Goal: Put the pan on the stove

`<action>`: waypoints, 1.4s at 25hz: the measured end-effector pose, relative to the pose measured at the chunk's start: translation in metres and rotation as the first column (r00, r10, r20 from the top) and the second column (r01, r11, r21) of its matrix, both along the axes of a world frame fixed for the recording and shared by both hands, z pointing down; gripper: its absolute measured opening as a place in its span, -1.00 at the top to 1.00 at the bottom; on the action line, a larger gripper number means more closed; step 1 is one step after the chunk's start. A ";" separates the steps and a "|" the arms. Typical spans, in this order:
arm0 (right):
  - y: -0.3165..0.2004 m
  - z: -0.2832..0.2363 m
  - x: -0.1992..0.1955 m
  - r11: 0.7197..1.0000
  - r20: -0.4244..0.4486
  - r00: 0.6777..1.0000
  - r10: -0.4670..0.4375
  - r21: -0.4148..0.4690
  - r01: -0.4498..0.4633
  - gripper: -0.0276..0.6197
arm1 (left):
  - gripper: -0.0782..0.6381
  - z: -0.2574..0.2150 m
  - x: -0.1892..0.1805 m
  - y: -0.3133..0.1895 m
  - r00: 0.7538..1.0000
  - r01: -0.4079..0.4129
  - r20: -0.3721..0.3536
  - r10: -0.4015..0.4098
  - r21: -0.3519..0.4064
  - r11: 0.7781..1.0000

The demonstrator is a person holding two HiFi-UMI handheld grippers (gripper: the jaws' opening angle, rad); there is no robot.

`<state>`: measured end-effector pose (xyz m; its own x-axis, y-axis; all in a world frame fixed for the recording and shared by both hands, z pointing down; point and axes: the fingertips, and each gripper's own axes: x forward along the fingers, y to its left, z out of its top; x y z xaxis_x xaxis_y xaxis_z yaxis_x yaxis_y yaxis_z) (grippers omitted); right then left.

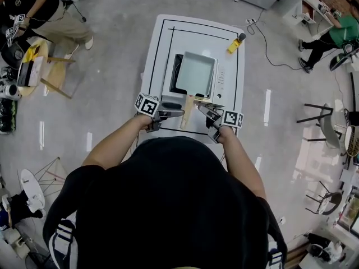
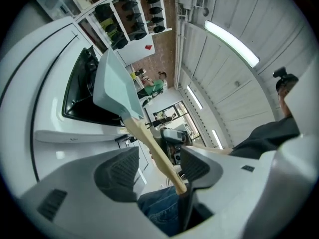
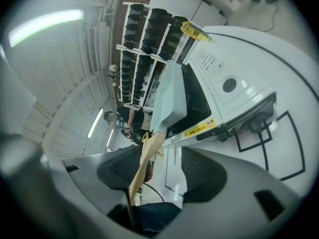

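A pale green square pan (image 1: 195, 73) sits over the black burner of the white stove (image 1: 175, 74) on the white table (image 1: 162, 38). Its wooden handle (image 1: 187, 103) points back toward me. My left gripper (image 1: 178, 113) stands open at the handle's left, and in the left gripper view the handle (image 2: 152, 146) runs between the pads near the right one, with the pan (image 2: 117, 86) beyond. My right gripper (image 1: 201, 108) is open at the handle's right. In the right gripper view the handle (image 3: 144, 158) lies along the left pad, with a wide gap to the other.
A yellow tool (image 1: 235, 43) lies at the table's far right corner, near a cable on the floor. The stove's controls (image 1: 220, 77) run along its right side. A person sits by a chair at the far left (image 1: 45, 10); another is at the far right (image 1: 331, 35).
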<state>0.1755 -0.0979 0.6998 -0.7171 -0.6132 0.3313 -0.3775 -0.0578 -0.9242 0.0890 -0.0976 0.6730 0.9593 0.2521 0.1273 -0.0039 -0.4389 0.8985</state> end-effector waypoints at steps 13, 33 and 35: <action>-0.005 -0.034 0.043 0.983 -0.362 0.928 0.090 0.180 -0.025 0.11 | 0.08 -0.015 -0.027 -0.048 0.973 0.208 0.049 -0.226 0.235 0.949; -0.009 -0.063 0.043 0.959 -0.542 0.836 0.086 0.272 0.078 0.13 | 0.11 -0.057 -0.068 -0.086 0.902 0.318 0.047 -0.429 0.601 0.734; -0.011 -0.066 0.045 0.956 -0.557 0.826 0.094 0.282 0.081 0.17 | 0.13 -0.058 -0.069 -0.086 0.900 0.318 0.048 -0.434 0.608 0.728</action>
<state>0.2204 -0.1088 0.6338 -0.4569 -0.7457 0.4849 -0.8325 0.1664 -0.5284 0.0197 -0.1832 0.6151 0.9054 -0.3002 0.3002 -0.4114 -0.7952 0.4455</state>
